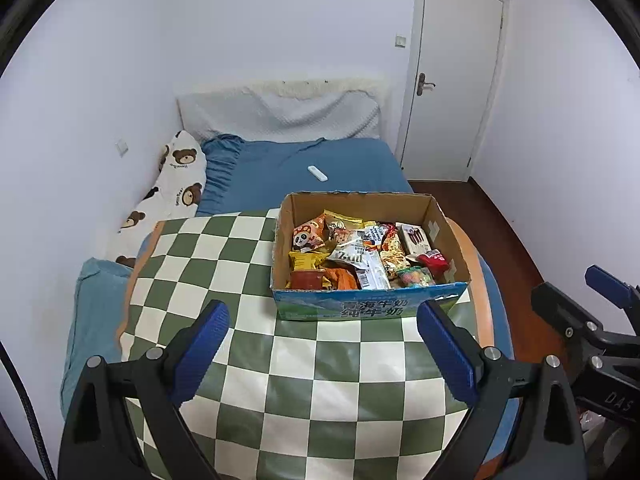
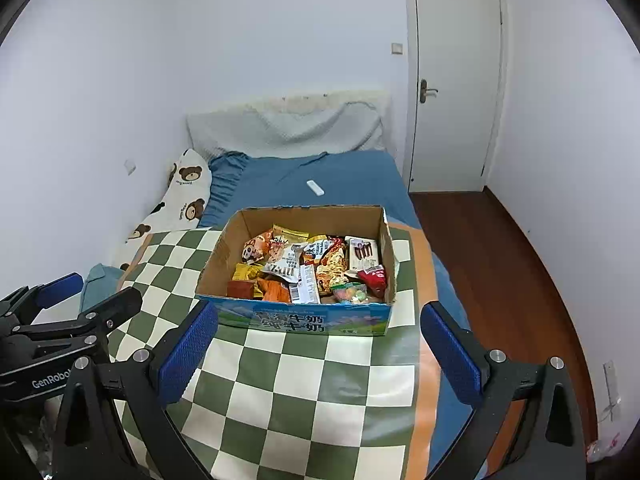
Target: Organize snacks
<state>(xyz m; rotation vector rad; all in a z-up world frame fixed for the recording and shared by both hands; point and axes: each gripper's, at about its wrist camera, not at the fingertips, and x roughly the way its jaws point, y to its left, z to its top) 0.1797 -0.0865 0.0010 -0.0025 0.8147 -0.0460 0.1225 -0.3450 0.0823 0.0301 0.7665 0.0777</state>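
Note:
A cardboard box (image 1: 444, 216) (image 2: 218, 256) with a blue printed front stands on the green-and-white checkered cloth (image 1: 280, 368) (image 2: 304, 392). It is full of several mixed snack packets (image 1: 352, 254) (image 2: 304, 268): orange, yellow, white and red wrappers, a brown biscuit box, a bag of coloured candies. My left gripper (image 1: 322, 320) is open and empty, just short of the box's front. My right gripper (image 2: 318, 320) is open and empty, also just short of the box. Each gripper shows at the edge of the other's view, the right one (image 1: 580, 304) and the left one (image 2: 68, 300).
The cloth lies over a blue bed (image 1: 304, 160) (image 2: 340, 176). A bear-print pillow (image 1: 172, 188) lies along the left wall. A white remote (image 1: 317, 173) (image 2: 315, 188) lies on the bed. A white door (image 1: 452, 80) and wooden floor (image 2: 500, 260) are to the right.

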